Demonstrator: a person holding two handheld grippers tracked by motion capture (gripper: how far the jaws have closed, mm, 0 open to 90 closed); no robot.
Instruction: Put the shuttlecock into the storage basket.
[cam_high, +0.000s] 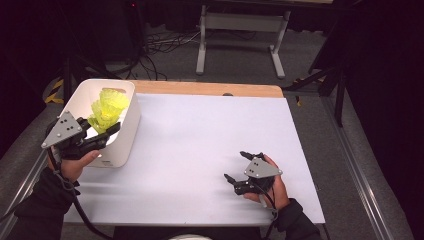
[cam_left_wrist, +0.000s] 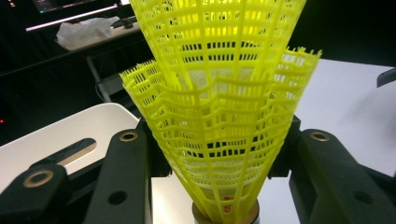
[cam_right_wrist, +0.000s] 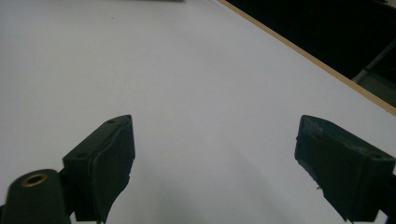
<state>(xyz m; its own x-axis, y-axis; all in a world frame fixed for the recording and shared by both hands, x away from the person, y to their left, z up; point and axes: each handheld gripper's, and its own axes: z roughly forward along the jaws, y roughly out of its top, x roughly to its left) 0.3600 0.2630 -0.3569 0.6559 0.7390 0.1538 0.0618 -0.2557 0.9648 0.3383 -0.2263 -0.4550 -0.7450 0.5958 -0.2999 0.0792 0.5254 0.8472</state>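
Yellow plastic mesh — the flared skirts of nested shuttlecocks (cam_left_wrist: 219, 116) — rises between the left gripper's (cam_left_wrist: 217, 158) two black jaws in the left gripper view. The jaws stand part-way closed, one pad pressed on each side of the lower skirt, so the stack is clamped. At least two skirts sit one inside the other, the inner one reaching out past the top edge, and a pale cork base with a red mark shows at the bottom of the stack.

From the high view the left gripper (cam_high: 107, 131) is over the near rim of a white bin (cam_high: 129, 131) at the left edge of the desk (cam_high: 200, 150), held by the person's left hand (cam_high: 75, 165). The yellow shuttlecocks (cam_high: 107, 110) stand above the bin's opening, tilted up and away from the jaws. I cannot tell whether the stack's far end touches the bin's inner wall.

The right gripper (cam_high: 239, 167) lies well apart from the bin, low over the white desk surface near its right front corner, in the person's right hand (cam_high: 272, 187). In the right gripper view its jaws (cam_right_wrist: 215, 158) are spread wide with nothing but bare white surface between them — they hold nothing. A wooden strip (cam_high: 210, 89) edges the desk's far side.
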